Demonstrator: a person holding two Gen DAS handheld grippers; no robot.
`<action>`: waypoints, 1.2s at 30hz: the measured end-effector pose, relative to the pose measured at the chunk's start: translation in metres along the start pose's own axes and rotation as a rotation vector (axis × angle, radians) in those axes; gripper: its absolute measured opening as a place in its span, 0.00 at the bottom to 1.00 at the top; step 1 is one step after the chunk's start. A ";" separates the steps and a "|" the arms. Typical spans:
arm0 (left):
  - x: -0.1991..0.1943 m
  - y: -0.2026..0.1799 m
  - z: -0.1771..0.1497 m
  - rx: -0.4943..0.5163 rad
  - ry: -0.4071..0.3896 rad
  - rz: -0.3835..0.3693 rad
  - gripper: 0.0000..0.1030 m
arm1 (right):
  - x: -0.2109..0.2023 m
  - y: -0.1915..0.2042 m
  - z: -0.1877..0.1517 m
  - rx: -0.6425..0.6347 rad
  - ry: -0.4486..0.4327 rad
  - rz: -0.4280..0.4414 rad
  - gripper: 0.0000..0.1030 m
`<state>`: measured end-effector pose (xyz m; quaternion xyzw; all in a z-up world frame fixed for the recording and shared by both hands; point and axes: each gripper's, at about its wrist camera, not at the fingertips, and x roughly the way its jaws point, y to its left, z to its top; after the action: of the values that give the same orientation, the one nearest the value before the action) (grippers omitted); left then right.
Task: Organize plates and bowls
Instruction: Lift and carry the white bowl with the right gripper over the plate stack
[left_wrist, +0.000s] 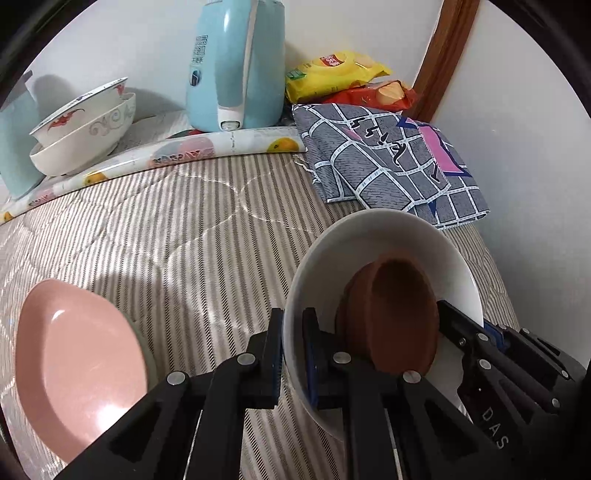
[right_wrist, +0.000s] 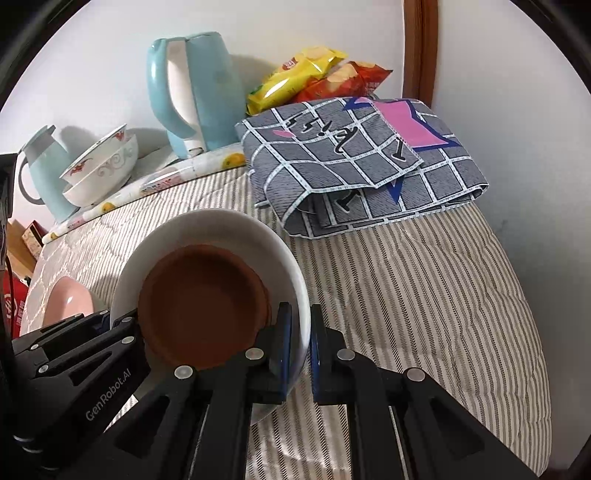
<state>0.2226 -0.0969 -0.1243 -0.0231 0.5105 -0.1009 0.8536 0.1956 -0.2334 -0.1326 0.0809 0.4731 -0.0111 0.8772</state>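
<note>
Mid-carry: white bowl (left_wrist: 388, 243) with brown saucer (right_wrist: 203, 299) inside, pinched at opposite rims by left gripper (left_wrist: 293, 354) and right gripper (right_wrist: 299, 350), apparently just clear of the striped bedding (right_wrist: 406, 295). Next: level transport toward stacked bowls (left_wrist: 81, 129), or perhaps pink plate (left_wrist: 77, 365).

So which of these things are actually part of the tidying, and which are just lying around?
Part of the job:
- white bowl, gripped at its rim by both tongs
- brown dish inside it
- pink plate
- two stacked patterned bowls

Just lying about:
- blue kettle
- snack bags
- folded grey cloth
- pale blue jug
</note>
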 end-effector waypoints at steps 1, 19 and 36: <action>-0.002 0.001 -0.001 0.000 -0.001 0.001 0.10 | -0.002 0.001 -0.001 0.000 -0.002 0.001 0.08; -0.038 0.025 -0.010 -0.008 -0.042 0.034 0.10 | -0.027 0.029 -0.009 -0.018 -0.035 0.023 0.07; -0.070 0.071 -0.019 -0.066 -0.085 0.050 0.10 | -0.045 0.078 -0.013 -0.069 -0.064 0.057 0.07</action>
<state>0.1844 -0.0122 -0.0829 -0.0425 0.4772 -0.0614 0.8756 0.1673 -0.1570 -0.0915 0.0635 0.4423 0.0277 0.8942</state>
